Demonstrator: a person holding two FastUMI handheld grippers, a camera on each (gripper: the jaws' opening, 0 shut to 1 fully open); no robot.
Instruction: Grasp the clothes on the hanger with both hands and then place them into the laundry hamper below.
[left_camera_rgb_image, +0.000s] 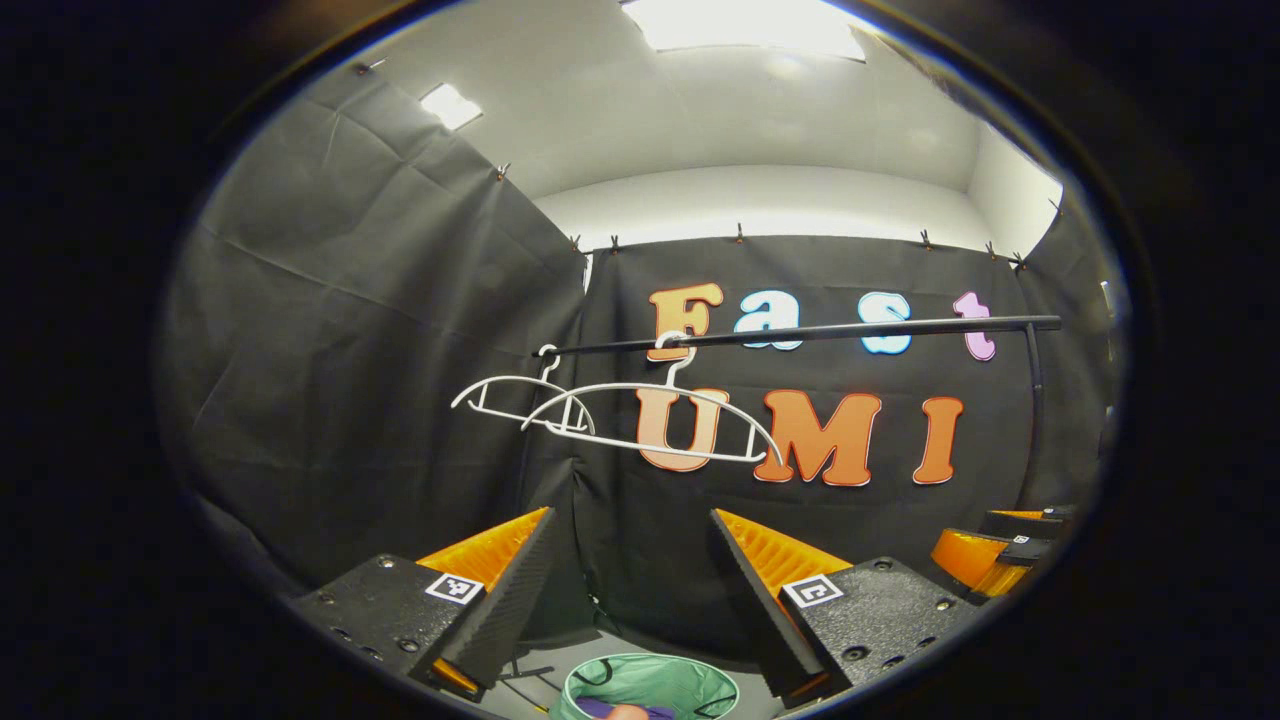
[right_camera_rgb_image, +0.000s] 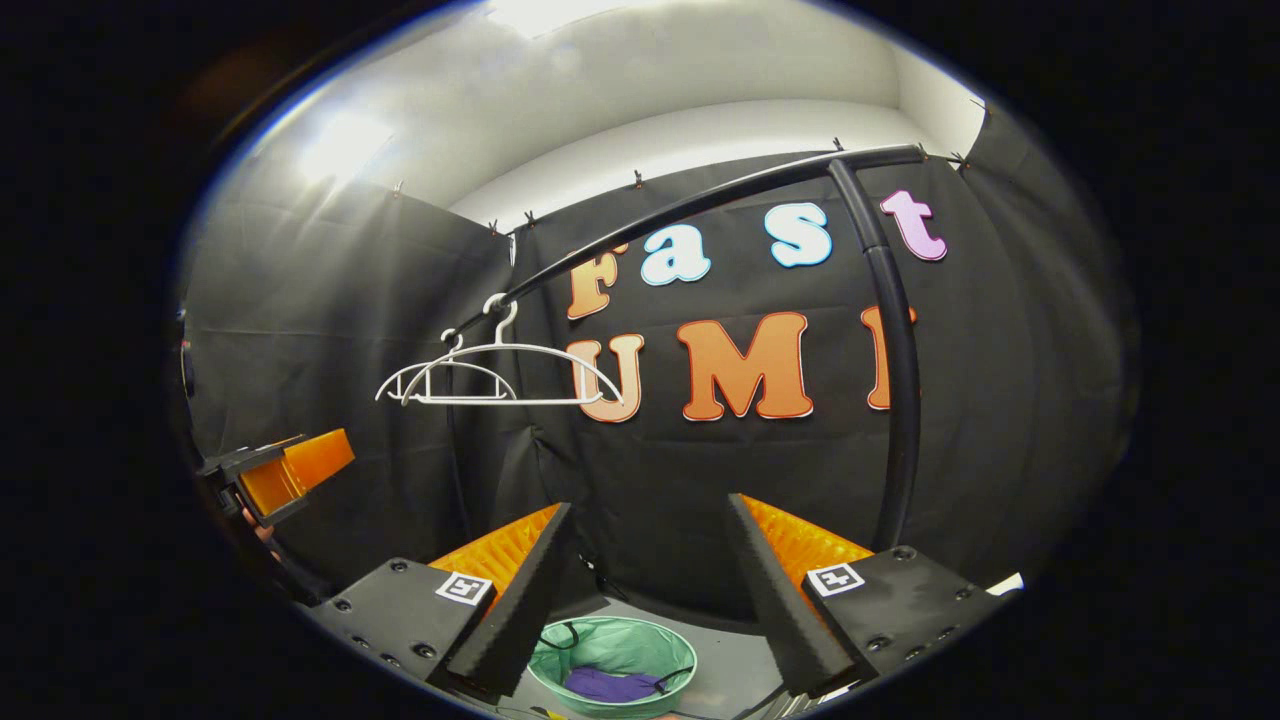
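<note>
White plastic hangers hang bare from a black rail that crosses the centre of the left gripper view; two of them overlap, the nearer one lying in front of the farther one. In the right gripper view the same two hangers sit left of centre, hooked on the rail, which curves from the upper right down to a black upright post at the right of the frame.

Left gripper, lower centre of the left gripper view: jaws apart, nothing between them. At the lower right edge of the same view the right gripper shows in part; its jaws cannot be judged there.

Right gripper, lower centre of the right gripper view: jaws apart, holding nothing. The left gripper appears at the left edge of that view.

Green laundry hamper stands on the floor at the bottom centre, seen through the gap between the right gripper's jaws. Purple clothes lie inside it, at its bottom. In the left gripper view the hamper is cut by the lower edge, with a purple patch of the clothes visible inside the rim.
</note>
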